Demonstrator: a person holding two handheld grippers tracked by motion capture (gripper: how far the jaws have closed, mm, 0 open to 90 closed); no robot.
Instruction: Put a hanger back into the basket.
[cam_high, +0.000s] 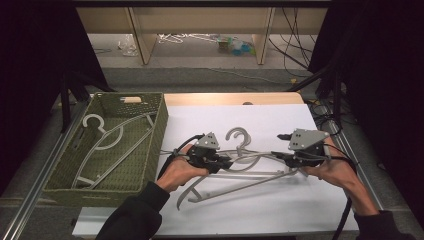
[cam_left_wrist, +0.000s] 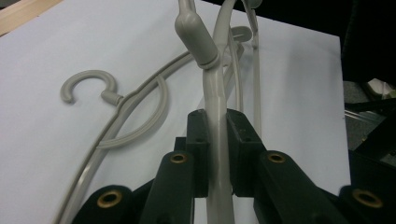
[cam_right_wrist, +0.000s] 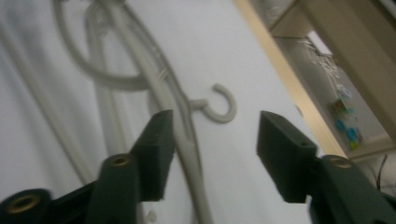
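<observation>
Left gripper (cam_left_wrist: 217, 140) clenches a grey hanger (cam_left_wrist: 215, 100) lying on the white table (cam_high: 280, 210). Right gripper (cam_right_wrist: 212, 154) stands released, its jaws apart beside that hanger's arm.

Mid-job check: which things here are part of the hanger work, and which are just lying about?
In the job:
- left gripper, shut on a hanger arm
- right gripper, jaws apart
- grey hangers on the white sheet
- green basket with hangers inside

Lying about:
- bits on the floor
- loose floor cables
</observation>
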